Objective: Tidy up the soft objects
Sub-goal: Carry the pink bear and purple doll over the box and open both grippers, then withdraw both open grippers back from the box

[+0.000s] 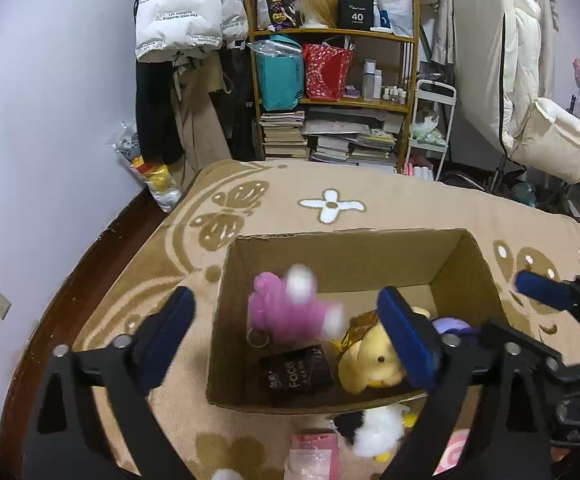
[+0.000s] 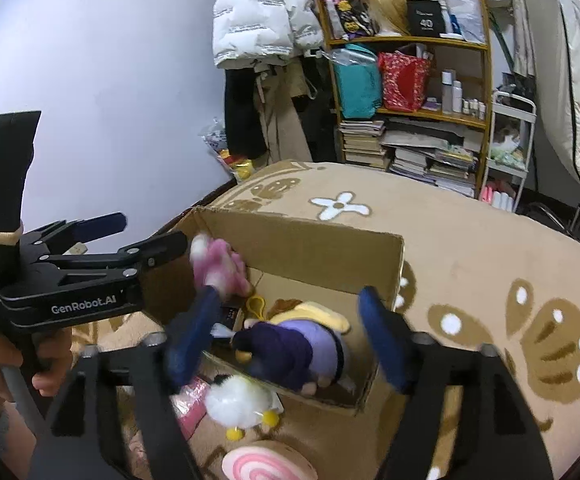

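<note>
An open cardboard box (image 1: 345, 236) (image 2: 301, 226) stands on a beige carpet. My left gripper (image 1: 290, 324) (image 2: 142, 232) hangs open over its left part. A blurred pink plush (image 1: 286, 308) (image 2: 218, 264) with white paws is between the pads, and neither pad touches it. My right gripper (image 2: 288, 336) is open over the right part of the box, with a purple plush (image 2: 301, 344) lying in the box between its fingers, untouched. A yellow plush (image 1: 365, 364) and a black packet (image 1: 297, 372) also lie inside.
A white and black plush with yellow feet (image 1: 373, 428) (image 2: 238, 402), a pink packet (image 1: 313, 452) and a pink swirl cushion (image 2: 266, 464) lie on the carpet in front of the box. A crowded shelf (image 1: 329, 100) stands behind. A hand (image 2: 46, 380) holds the left gripper.
</note>
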